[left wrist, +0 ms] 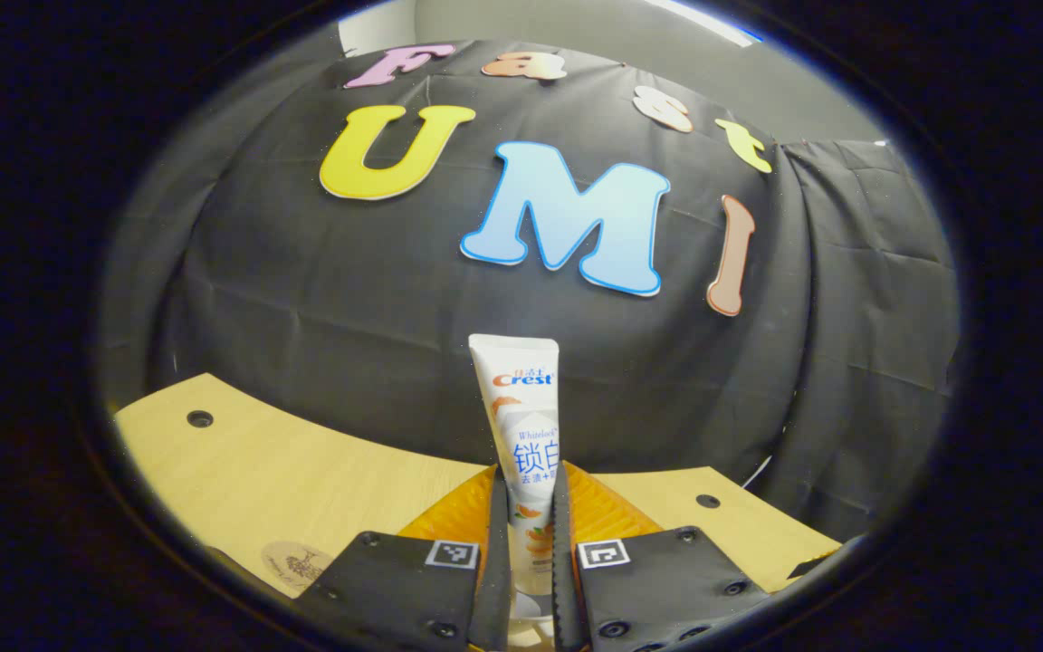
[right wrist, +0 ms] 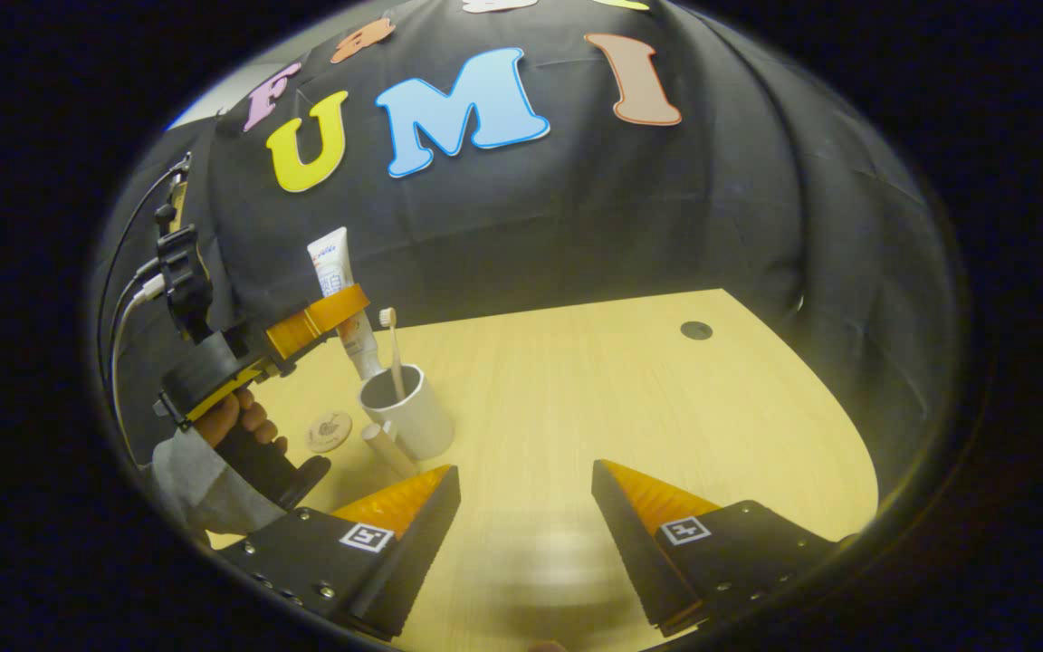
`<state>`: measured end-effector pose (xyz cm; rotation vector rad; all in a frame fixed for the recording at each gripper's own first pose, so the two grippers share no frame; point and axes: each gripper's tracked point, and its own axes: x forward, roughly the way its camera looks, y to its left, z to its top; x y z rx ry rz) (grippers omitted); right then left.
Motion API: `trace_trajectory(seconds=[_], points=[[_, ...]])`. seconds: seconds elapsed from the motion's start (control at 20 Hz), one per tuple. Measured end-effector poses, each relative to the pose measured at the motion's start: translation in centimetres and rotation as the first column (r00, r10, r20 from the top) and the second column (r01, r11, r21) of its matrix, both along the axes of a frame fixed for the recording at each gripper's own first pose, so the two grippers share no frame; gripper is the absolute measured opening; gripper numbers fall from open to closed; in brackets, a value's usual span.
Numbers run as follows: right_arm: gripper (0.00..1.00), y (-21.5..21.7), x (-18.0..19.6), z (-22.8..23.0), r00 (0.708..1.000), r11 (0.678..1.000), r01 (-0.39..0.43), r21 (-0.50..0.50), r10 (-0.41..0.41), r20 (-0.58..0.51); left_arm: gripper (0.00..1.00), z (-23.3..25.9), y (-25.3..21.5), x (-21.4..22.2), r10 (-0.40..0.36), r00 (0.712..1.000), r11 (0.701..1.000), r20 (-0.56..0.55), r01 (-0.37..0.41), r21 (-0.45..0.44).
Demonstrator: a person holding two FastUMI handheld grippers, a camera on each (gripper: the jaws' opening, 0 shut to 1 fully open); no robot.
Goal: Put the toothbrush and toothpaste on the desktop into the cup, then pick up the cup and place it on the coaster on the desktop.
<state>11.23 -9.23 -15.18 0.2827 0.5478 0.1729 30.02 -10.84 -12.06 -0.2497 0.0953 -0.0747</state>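
In the left gripper view the lower end of the toothpaste (left wrist: 521,426) is hidden between the fingers, so its cap is hard to make out, and the coaster (left wrist: 297,563) shows as a small round disc cut off at the lower left edge. The left gripper (left wrist: 531,543) is pressed narrowly together, both fingers pinching the toothpaste, which stands upright above the bench (left wrist: 286,471).

In the right gripper view the left gripper (right wrist: 340,312) is seen farther off, held by a hand (right wrist: 236,418) with a grey sleeve, its body partly lost in the dark edge. It holds the toothpaste (right wrist: 333,272) tilted just above the cup (right wrist: 413,412); whether the tube's lower end is inside the rim cannot be told. The toothbrush (right wrist: 392,349) stands in the cup, head up. The coaster (right wrist: 330,431) lies on the bench (right wrist: 621,398) just beside the cup, on its left. The right gripper (right wrist: 521,516) is spread wide, holding nothing, hanging over bare bench, well apart from the cup.
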Motion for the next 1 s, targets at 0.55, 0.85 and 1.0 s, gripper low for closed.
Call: trace_trajectory(seconds=[0.55, 0.85, 1.0], points=[[0.9, 0.8, -0.1, -1.0, 0.999, 1.0, 0.014, 0.017, -0.014, -0.037, 0.35, -4.8, -1.3, 0.9, -0.066, 0.995, 0.992, -0.082, 0.074, 0.106], [0.91, 1.6, -0.1, -0.9, 0.999, 1.0, 0.017, 0.019, -0.016, -0.046, 0.71, -4.7, -1.5, 0.0, -0.091, 0.991, 0.992, -0.097, 0.099, 0.079], [0.91, 2.1, 0.0, -0.7, 0.999, 1.0, 0.005, 0.012, -0.004, -0.041, 0.91, -4.1, -0.2, -0.8, -0.081, 0.993, 0.996, -0.09, 0.084, 0.037]])
